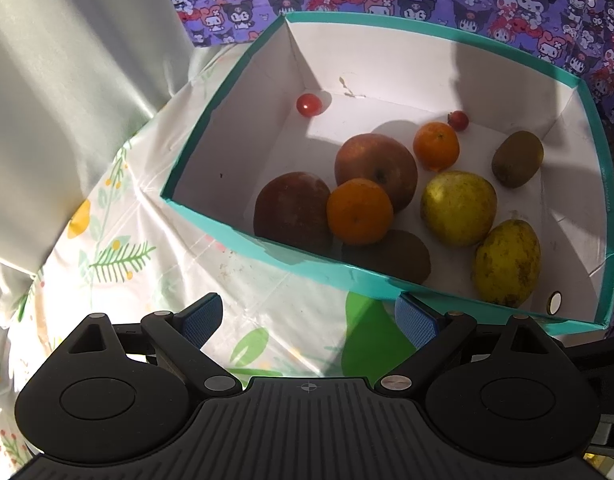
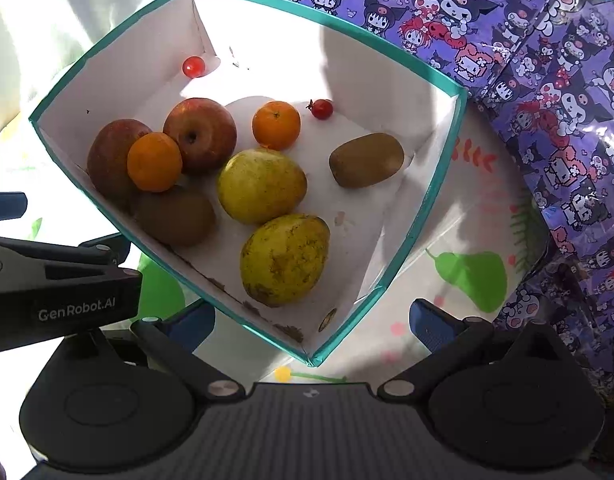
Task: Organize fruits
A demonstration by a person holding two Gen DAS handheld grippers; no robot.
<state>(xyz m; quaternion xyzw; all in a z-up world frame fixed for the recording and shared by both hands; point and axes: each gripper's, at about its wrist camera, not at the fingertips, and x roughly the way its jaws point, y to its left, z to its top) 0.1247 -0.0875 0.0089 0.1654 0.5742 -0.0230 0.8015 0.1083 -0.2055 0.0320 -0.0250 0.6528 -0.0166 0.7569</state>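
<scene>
both grippers, the left gripper (image 1: 309,320) and the right gripper (image 2: 313,322), stand wide apart and hold nothing, just before the teal box (image 2: 423,208) on the flowered tablecloth (image 1: 147,216). inside the box lie two apples (image 2: 201,138), two oranges (image 2: 275,125), two pears (image 2: 261,186), two kiwis (image 2: 367,160) and two small red tomatoes (image 2: 193,67), most near together, one tomato alone in the far corner.

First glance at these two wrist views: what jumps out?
The teal-rimmed box, white inside, holding all the fruit: two apples and an orange bunched at one end, two pears mid-floor. Behind it, a purple cartoon-print sheet. Both grippers hang outside, jaws open, empty.
</scene>
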